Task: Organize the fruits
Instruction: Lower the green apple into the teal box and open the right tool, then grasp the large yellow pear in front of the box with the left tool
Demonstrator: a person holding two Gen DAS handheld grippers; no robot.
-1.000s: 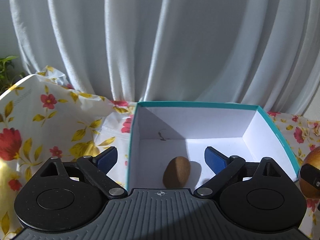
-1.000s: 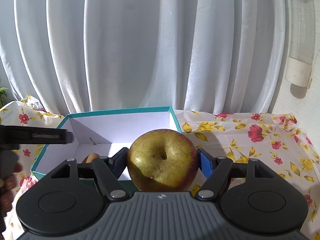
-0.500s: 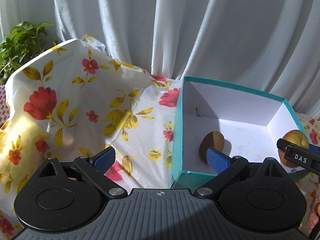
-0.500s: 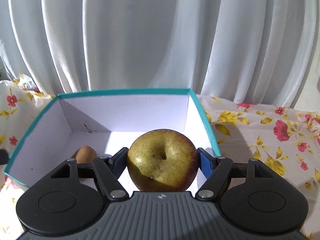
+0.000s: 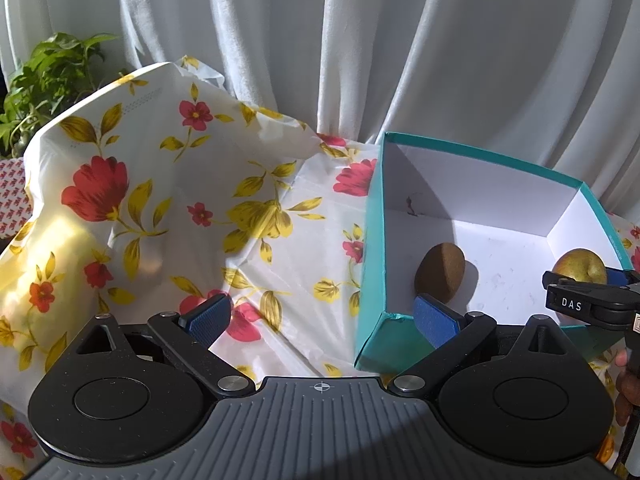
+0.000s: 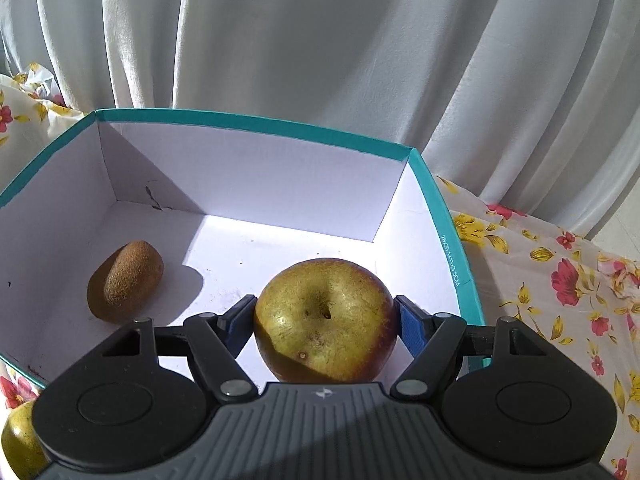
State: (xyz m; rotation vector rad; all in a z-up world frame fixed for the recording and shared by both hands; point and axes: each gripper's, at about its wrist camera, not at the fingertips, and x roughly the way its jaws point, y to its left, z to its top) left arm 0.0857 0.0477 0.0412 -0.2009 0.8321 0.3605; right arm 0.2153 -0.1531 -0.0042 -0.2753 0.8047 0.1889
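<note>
Two claws | right claw (image 6: 326,320) grips russet-gold apple (image 6: 325,320) over teal box (image 6: 256,125) | fuzzy brown kiwi (image 6: 125,280) on box floor, left | left claw (image 5: 320,316) spread, empty, left of box

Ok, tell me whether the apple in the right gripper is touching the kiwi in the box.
Apart. The right wrist view shows bare white box floor between the apple and the kiwi.

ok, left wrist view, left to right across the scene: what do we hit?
plant → floral cloth → box left wall → kiwi → apple in the right hand-held gripper
</note>
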